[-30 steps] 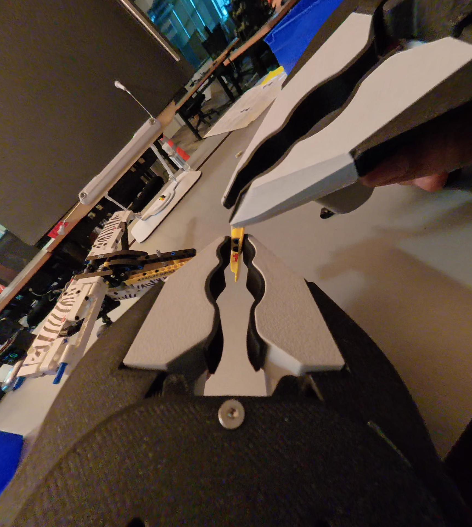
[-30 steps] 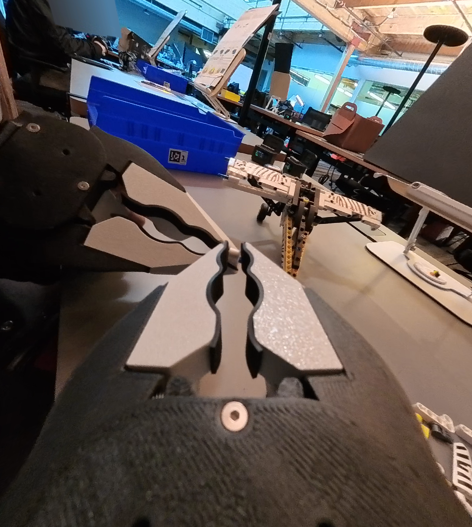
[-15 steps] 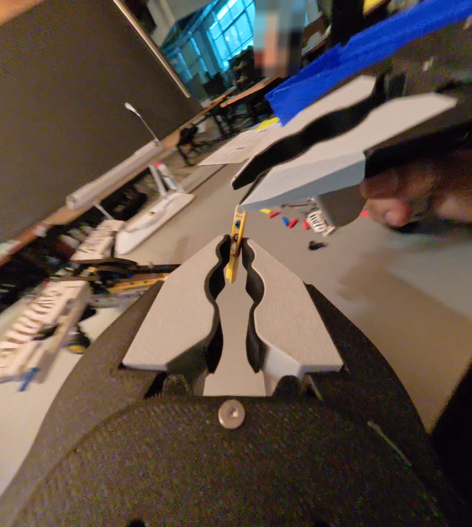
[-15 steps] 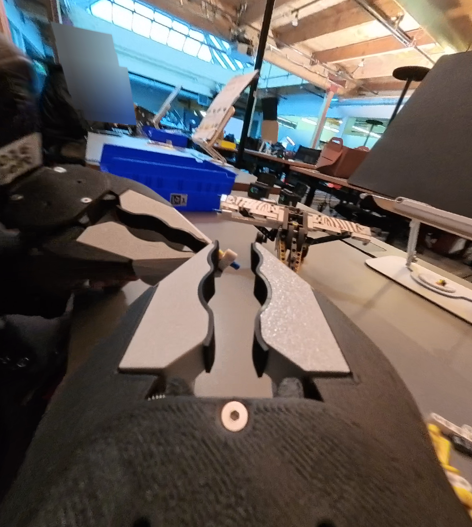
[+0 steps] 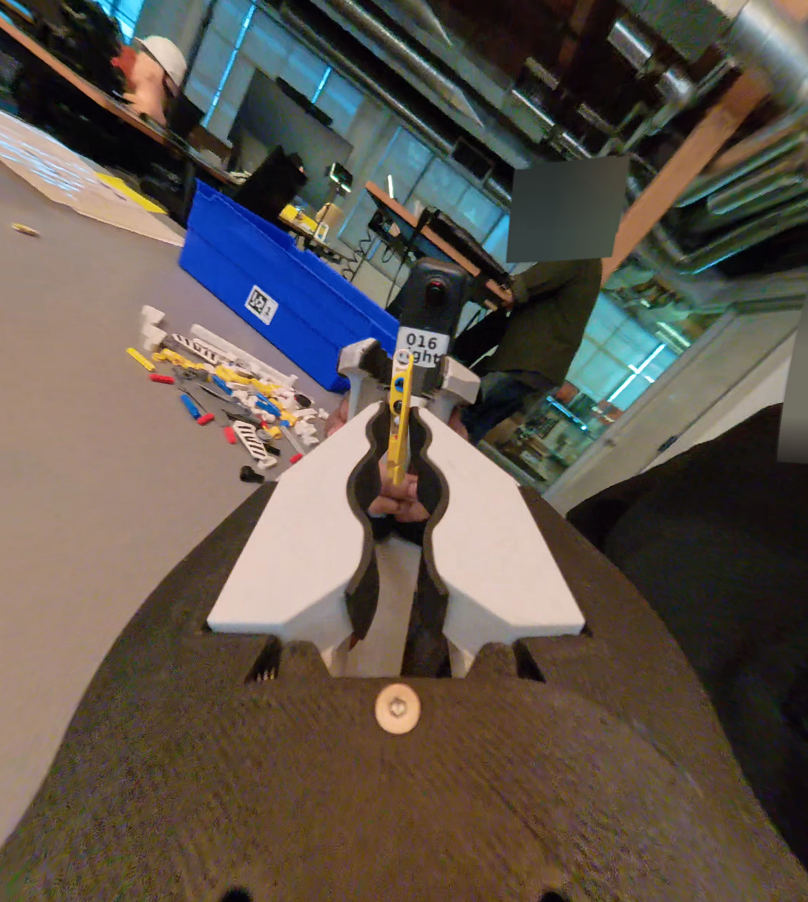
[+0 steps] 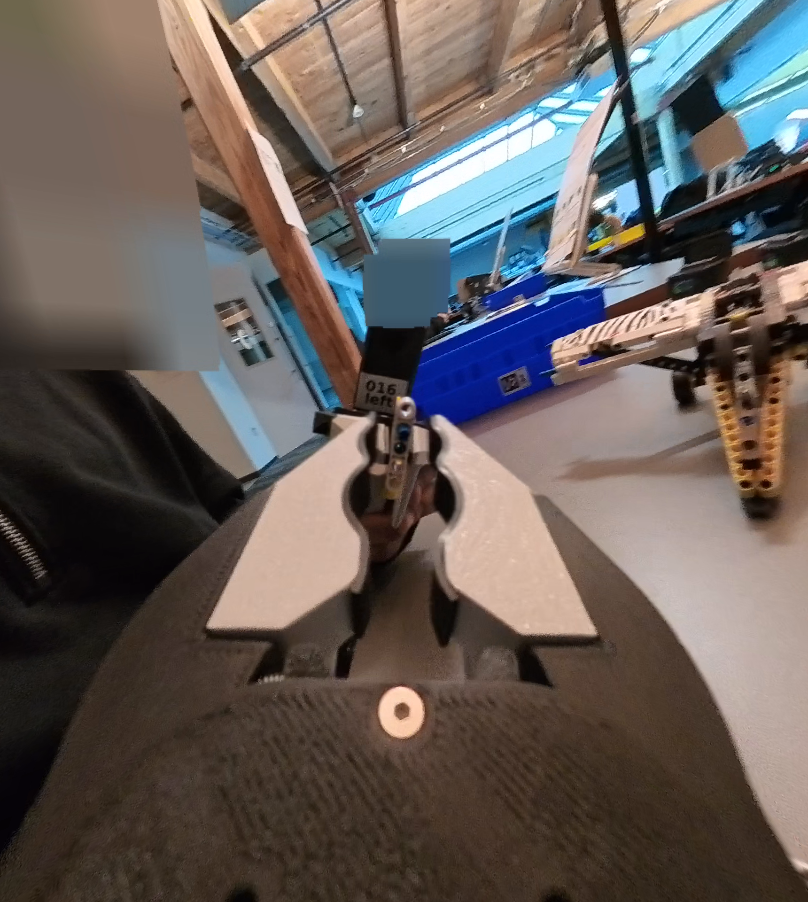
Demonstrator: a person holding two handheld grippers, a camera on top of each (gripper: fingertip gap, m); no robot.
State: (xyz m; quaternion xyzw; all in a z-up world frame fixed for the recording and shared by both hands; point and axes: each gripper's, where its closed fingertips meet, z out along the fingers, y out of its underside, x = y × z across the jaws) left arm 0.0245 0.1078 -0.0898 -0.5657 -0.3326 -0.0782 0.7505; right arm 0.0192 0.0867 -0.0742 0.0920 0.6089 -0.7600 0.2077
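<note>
The two hand-held grippers face each other nose to nose above the grey table (image 5: 50, 488), each camera looking straight at the other. The left gripper (image 5: 399, 420) is closed narrowly on a slim yellow beam (image 5: 399, 429), its pads pinching the flat sides partway along so that the upper end stands upright and clear of the tips. Gripped like that, I judge, the free end is offered up where the other tool can get at it. The right gripper (image 6: 402, 429) sits around that same piece without touching it: its fingers (image 6: 460, 468) stand a little apart, with daylight on both sides of the strip, so it holds nothing. The beam is thin and pierced with a row of holes; a blue pin and a dark one sit in two of them, and a pale grey rounded piece with an open eye rides at the top. From the right wrist view its face looks grey rather than yellow, which may be a second strip laid against it; I cannot tell. Off to the side on the table lie a scatter of loose parts (image 5: 226, 390) in yellow, white, red and blue, a blue bin (image 5: 285, 293) behind them, and a partly built model (image 6: 734, 341) with striped white panels.
</note>
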